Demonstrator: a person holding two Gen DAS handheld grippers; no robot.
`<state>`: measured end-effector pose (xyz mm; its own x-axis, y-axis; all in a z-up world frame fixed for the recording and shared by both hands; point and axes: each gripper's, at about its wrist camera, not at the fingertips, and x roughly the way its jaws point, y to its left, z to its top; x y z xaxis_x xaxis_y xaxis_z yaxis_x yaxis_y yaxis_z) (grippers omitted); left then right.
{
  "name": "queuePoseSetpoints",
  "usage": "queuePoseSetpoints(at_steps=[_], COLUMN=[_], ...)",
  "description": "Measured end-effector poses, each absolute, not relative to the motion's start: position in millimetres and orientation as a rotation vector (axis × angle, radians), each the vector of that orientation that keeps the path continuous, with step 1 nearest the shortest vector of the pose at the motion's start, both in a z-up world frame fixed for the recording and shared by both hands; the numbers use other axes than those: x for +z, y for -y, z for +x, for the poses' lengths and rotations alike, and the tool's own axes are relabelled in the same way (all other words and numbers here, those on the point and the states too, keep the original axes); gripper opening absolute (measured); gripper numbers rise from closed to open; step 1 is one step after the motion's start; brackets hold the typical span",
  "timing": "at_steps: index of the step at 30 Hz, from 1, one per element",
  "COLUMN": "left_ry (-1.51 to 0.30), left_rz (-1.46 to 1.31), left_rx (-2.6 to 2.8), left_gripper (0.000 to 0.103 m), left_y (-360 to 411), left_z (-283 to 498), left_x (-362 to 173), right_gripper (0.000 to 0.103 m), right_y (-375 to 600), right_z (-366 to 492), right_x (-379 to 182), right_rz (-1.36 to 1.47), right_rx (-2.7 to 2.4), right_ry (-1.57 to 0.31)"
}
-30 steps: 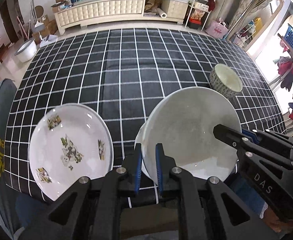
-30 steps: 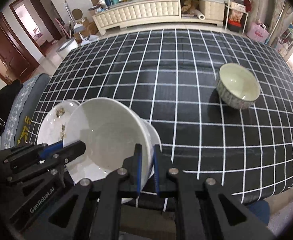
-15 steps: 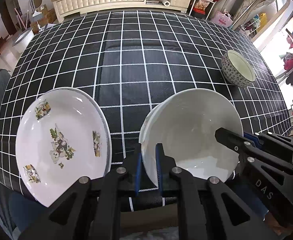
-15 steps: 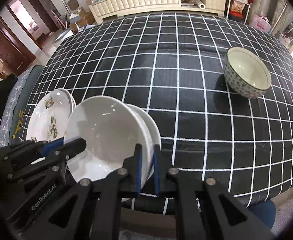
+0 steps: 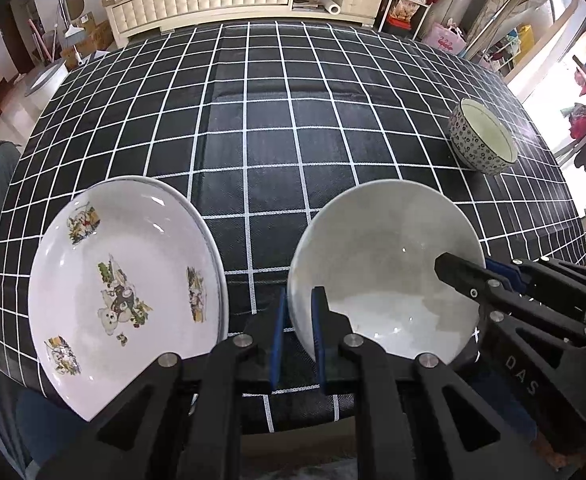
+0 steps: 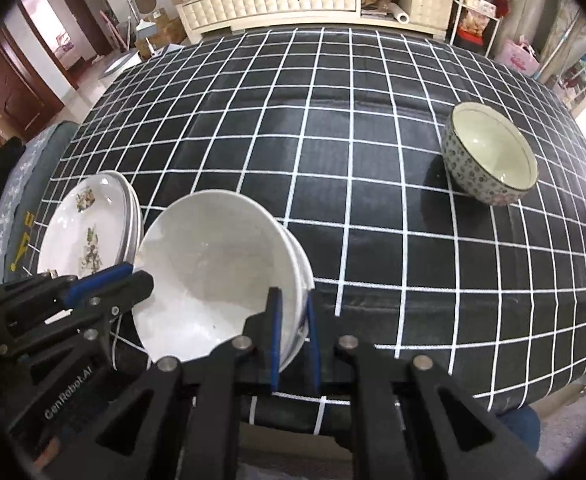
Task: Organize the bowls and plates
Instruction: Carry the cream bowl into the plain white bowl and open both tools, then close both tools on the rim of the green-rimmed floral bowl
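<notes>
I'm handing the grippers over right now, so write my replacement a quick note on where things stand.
Left gripper: shut on the left rim of the white bowl.
Right gripper: shut on the same bowl's right rim; the right view suggests a second white bowl nested under it, so it may be a stack of two.
Bowl is held over the near edge of the checked tablecloth.
Cartoon-print plates: stacked at near left, apparently done.
Patterned bowl: alone at far right, untouched.
Left to do: probably bring the white bowl and the patterned bowl together, then release.
</notes>
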<state>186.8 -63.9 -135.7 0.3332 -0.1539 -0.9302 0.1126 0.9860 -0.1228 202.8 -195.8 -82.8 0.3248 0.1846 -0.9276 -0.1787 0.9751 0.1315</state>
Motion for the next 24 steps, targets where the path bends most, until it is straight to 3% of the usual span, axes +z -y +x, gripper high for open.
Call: queuePoseSetpoints(at_steps=[3,8,13,22,24], left_ry=[-1.206,-1.166,-1.115,-0.996,-0.97], left_rz=[-0.045,-0.058,-0.05,-0.037,-0.038], left_rx=[-0.171,-0.183,-0.192,-0.231,-0.242], left_gripper=[0.011,0.011,0.012,0.026,0.035], left_y=[60,56,59,72,80], left_z=[184,179,173,164,164], left_x=[-131,-115,-94,-46,-35], right_gripper=[0.018,0.036,0.048,0.059,0.06], right_y=[196,199,209,243,252], right_z=[201,193,186,182,183], right_x=[-76,-53,-25,13,19], right_rz=[-0.007,-0.003,-0.012,0.027,0.032], right_rx=[0.227,0.243,0.239,0.219,0.211], right_ry=[-1.197,-1.13,-1.041,-0.94,-0.922])
